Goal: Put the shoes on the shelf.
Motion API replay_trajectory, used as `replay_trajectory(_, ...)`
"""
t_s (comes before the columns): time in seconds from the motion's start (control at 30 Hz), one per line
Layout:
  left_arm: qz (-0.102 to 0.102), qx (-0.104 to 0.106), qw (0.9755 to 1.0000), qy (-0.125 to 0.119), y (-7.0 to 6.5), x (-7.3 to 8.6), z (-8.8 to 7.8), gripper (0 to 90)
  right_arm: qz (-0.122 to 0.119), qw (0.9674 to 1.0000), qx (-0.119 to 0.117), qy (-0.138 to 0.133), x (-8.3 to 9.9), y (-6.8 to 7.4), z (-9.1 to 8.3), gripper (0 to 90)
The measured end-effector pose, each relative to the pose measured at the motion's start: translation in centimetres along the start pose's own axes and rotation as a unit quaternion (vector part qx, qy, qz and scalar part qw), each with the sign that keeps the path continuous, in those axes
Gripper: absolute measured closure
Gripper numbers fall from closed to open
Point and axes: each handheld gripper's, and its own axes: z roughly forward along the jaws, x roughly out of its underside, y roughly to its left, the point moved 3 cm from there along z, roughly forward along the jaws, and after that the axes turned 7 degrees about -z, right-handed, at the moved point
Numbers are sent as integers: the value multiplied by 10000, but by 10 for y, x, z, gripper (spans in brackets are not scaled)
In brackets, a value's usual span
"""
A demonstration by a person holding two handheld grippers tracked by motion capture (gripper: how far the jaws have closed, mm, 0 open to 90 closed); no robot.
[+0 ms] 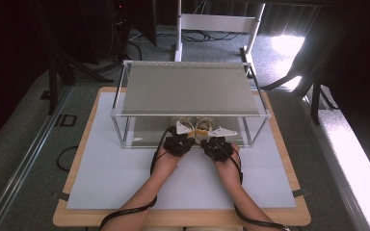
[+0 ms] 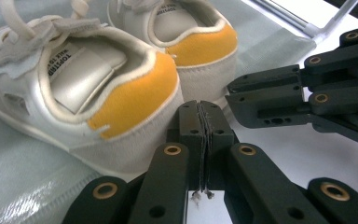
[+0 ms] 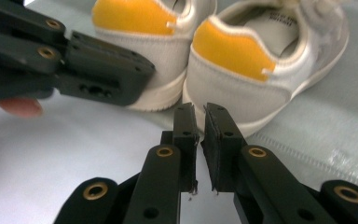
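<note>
A pair of small white shoes with yellow heel patches stands on the lower shelf of a two-level rack (image 1: 125,103), at its front edge, under the grey top shelf. The toes point into the rack and the heels face the person, so the long axis of each shoe runs from the person to the back of the rack.

The left gripper (image 2: 203,109) is just in front of the left shoe (image 2: 74,88), close to its heel and a little to the inner side. Its jaws are pressed together and hold nothing. The right gripper (image 3: 200,116) is just in front of the right shoe (image 3: 261,51), also close to the heel. Its jaws are almost together, with only a thin slit between them, and they are empty too.

Each gripper is nearer to the shoe on its own side. The two shoes stand side by side, nearly touching. Apart from the shoes, I see nothing else on the lower shelf, and the top shelf is bare. In my judgement, to take a shoe by its heel collar, a gripper must first spread its jaws.
</note>
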Motion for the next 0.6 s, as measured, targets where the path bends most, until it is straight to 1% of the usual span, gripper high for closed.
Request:
replay_trajectory(0.07,19,33,10000,0,0,3,-4,881,-24,10000,17,-12,4,0,-3,814)
replay_trajectory(0.13,70,8,10000,-6,-1,6,-8,881,-5,10000,11,-39,7,-1,-6,796)
replay_trajectory(0.2,68,-27,10000,-12,1,7,-11,881,-10,10000,48,-82,9,-3,-10,790)
replay_trajectory(0.27,42,-55,10000,-2,3,8,-11,880,-21,9999,135,-93,9,-5,-12,790)
replay_trajectory(0.33,9,-57,10000,-15,4,8,-10,881,33,9997,206,-86,7,-7,-11,789)
replay_trajectory(0.4,8,-82,10000,-16,6,8,-8,881,66,9998,202,-71,6,-8,-9,786)
replay_trajectory(0.47,-37,-102,9999,-41,8,8,-5,881,28,9997,249,-40,4,-8,-5,782)
replay_trajectory(0.5,-27,-84,9999,-55,8,8,-5,882,8,9996,273,-24,3,-8,-3,774)
replay_trajectory(0.6,195,-200,9996,-43,7,7,-3,883,-6,9994,345,22,1,-8,1,786)
